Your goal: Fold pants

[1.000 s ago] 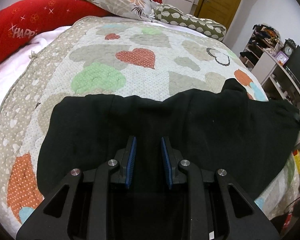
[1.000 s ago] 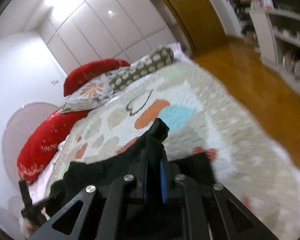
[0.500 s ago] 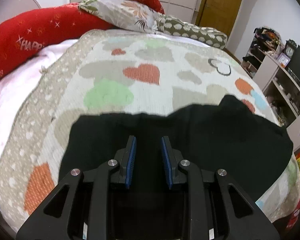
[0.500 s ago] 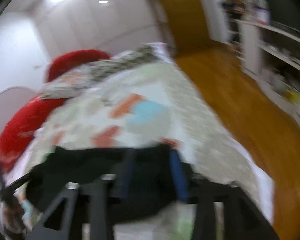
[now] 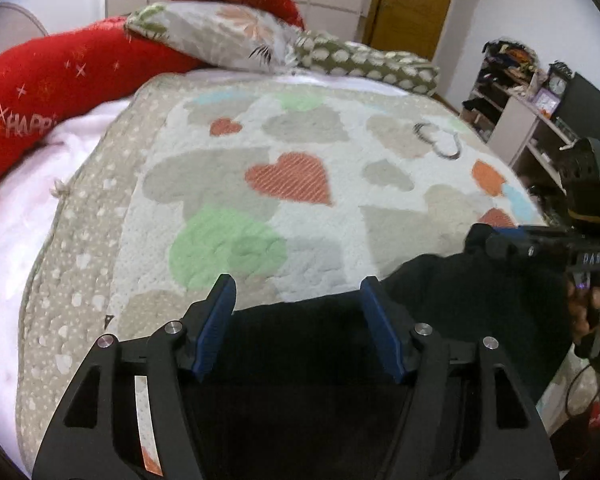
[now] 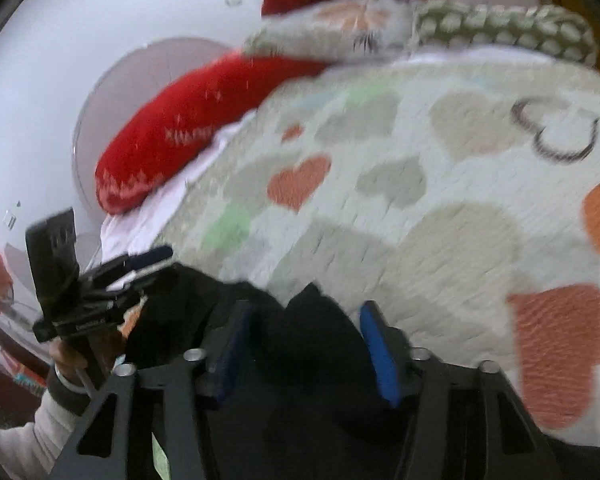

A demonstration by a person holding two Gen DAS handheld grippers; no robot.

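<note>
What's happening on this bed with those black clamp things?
A person is folding black pants on a heart-patterned quilt, working with a hand-held gripper in each hand. The left hand-held gripper is opening over the near edge of the fabric, its pads apart from it. The right hand-held gripper has a peak of dark cloth between its fingers and is closing. The pants lie bunched at the quilt's near edge.

free: quilt (image 5: 340, 208) centre | blocked: pillows (image 5: 228, 40) along far edge

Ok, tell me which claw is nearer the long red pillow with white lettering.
Left. The left claw hovers at the black pants' edge on the red pillow's side of the bed; the right claw is across the pants, toward the shelves.
</note>
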